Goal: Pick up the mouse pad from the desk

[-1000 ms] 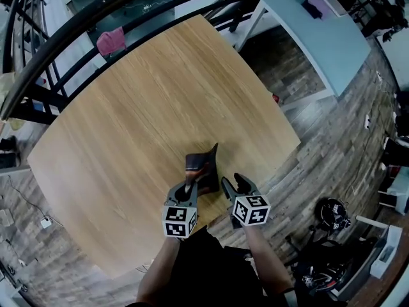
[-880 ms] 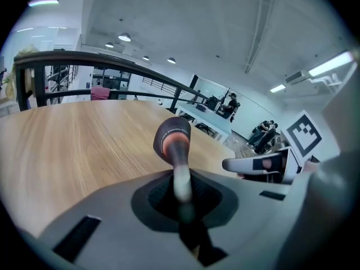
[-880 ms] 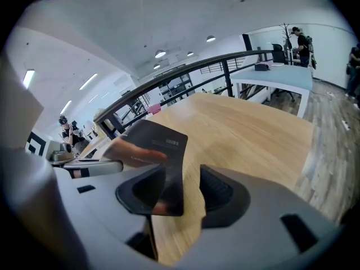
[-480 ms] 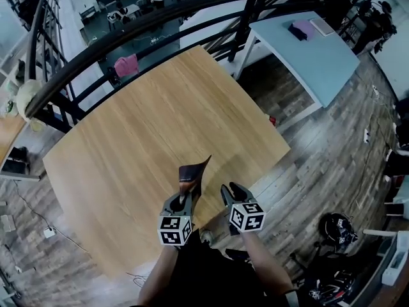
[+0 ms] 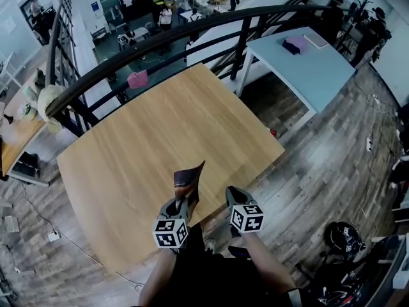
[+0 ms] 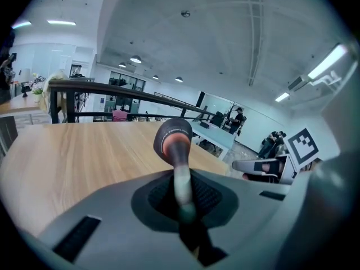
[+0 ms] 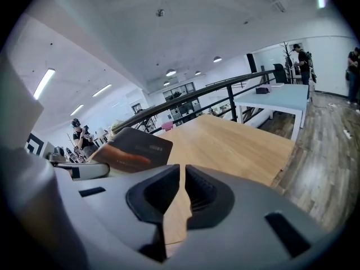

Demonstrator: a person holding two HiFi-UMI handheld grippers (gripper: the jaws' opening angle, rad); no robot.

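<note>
Our left tongs (image 5: 182,200) pinch the mouse pad (image 5: 190,178) upright above the counter (image 5: 160,126); our right tongs (image 5: 233,194) sit beside it, pressed together, empty.

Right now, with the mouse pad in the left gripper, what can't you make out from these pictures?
1. Head view: where the jaws of the left gripper meet the mouse pad; the gripper's own body hides it.
2. Left gripper view: the pad's faces; it shows edge-on and blurs near the lens.
3. Right gripper view: the print on the pad, too small.
4. Head view: the items on the blue table, too small.
</note>
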